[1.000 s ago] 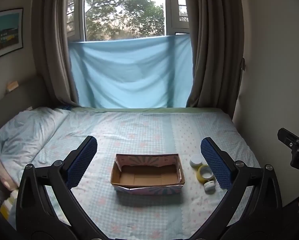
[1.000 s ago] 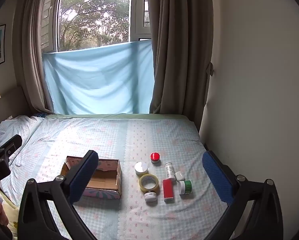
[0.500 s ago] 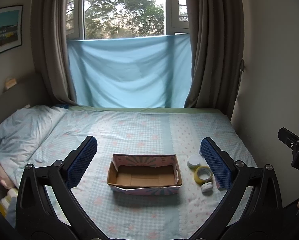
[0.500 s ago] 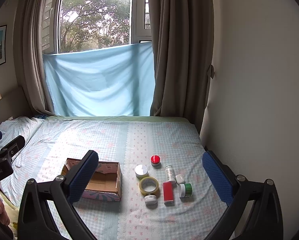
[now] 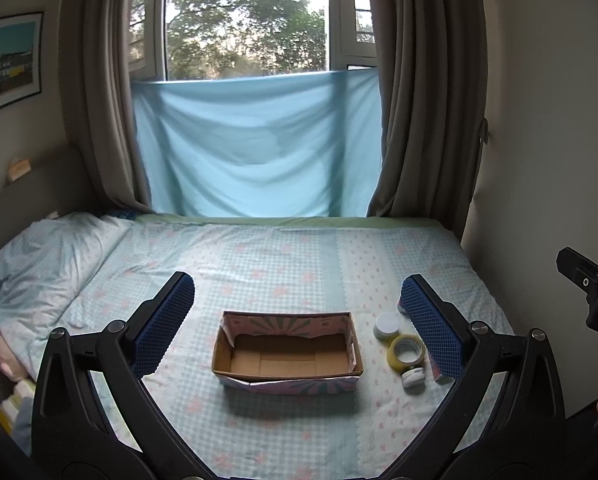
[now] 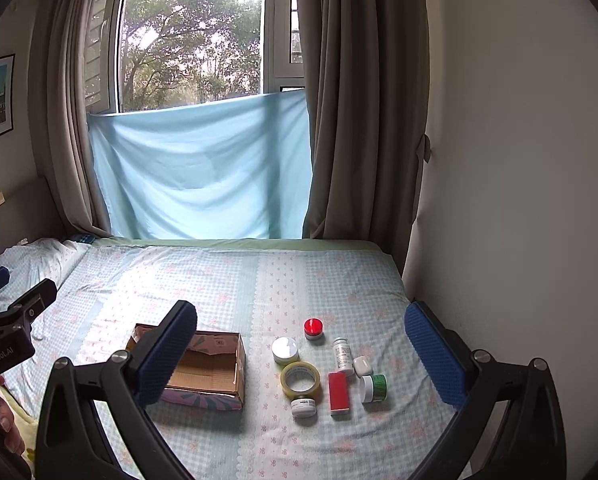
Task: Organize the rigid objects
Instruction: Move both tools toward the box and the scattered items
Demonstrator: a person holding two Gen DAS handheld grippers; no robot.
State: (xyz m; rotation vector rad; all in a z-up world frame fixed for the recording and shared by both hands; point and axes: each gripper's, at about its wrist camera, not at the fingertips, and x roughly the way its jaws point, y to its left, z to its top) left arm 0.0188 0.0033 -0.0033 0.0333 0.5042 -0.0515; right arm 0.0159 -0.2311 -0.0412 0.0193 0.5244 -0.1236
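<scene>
An empty cardboard box (image 5: 287, 356) (image 6: 207, 368) with a patterned outside lies on the bed. To its right sits a cluster of small items: a tape roll (image 6: 300, 378) (image 5: 407, 351), a red box (image 6: 338, 394), a red-capped jar (image 6: 313, 328), a white-lidded jar (image 6: 285, 349) (image 5: 387, 324), a white bottle (image 6: 342, 354), a green jar (image 6: 374, 388), a small white jar (image 6: 304, 406) (image 5: 414, 377) and a white case (image 6: 362, 366). My left gripper (image 5: 297, 314) hangs open above the box. My right gripper (image 6: 301, 344) hangs open above the cluster. Neither holds anything.
The bed (image 5: 279, 264) carries a checked sheet, with a pillow (image 5: 43, 264) at the left. A wall (image 6: 519, 160) borders the bed's right side, and curtains with a blue cloth (image 5: 255, 152) stand behind. The other gripper shows at each view's edge.
Both grippers have drawn back and up slightly; the box and items sit a little higher and smaller in view. Nothing on the bed moved.
</scene>
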